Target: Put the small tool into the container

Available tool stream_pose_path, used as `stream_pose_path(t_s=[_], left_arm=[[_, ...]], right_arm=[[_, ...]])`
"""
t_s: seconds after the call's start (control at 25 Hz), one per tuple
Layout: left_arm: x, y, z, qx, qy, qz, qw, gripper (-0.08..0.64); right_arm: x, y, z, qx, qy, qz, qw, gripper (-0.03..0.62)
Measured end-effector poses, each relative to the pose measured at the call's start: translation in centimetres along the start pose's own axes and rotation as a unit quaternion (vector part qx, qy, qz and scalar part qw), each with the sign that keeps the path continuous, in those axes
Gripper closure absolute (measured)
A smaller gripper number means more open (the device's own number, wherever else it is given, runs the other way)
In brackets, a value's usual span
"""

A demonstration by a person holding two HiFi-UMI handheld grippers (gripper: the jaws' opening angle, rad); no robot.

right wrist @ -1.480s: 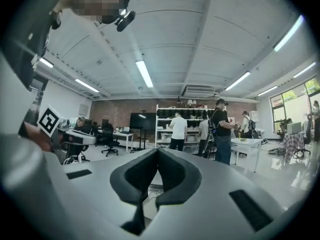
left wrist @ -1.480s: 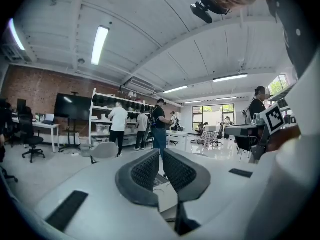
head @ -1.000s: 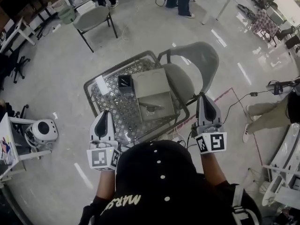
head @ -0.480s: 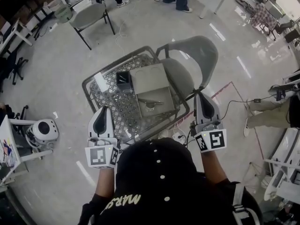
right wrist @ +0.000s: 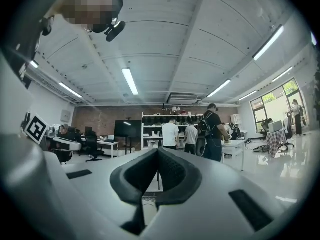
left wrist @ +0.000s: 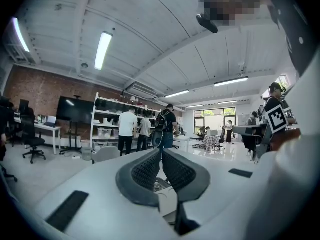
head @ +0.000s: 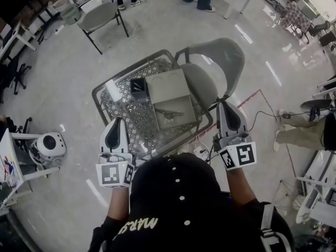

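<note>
In the head view a small metal tool (head: 169,114) lies on a grey flat box (head: 167,91) on the wire-mesh table (head: 123,114). A small black open container (head: 139,88) stands at the box's far left corner. My left gripper (head: 116,121) hovers over the table's near left edge, and its pads (left wrist: 150,170) meet with nothing between them. My right gripper (head: 225,105) hangs off the table's right edge, beside the chair. It is shut and empty in the right gripper view (right wrist: 158,151). Both point level across the room.
A white card (head: 113,92) lies left of the black container. A grey chair (head: 218,62) stands behind the table, and a folding chair (head: 100,17) farther back. A white round device (head: 50,146) sits on the floor at the left. Cables (head: 265,112) and a seated person's legs (head: 299,130) are at the right.
The right gripper has tilted a little, its marker cube now slanting. The left gripper and the tool have stayed put.
</note>
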State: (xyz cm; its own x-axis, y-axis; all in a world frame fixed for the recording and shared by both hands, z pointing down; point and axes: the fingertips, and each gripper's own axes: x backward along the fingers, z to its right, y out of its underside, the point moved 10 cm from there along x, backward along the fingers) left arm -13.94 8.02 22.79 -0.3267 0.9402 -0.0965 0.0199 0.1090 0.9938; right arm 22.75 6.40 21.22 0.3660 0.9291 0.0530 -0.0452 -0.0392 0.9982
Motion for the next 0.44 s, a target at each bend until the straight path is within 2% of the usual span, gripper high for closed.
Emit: stream_pose_path(t_s=[0.44], left_arm=[[0.16, 0.17, 0.17, 0.001, 0.001, -0.002, 1.0, 0.518]], right_arm=[[-0.54, -0.35, -0.46, 0.01, -0.012, 0.004, 1.0, 0.578]])
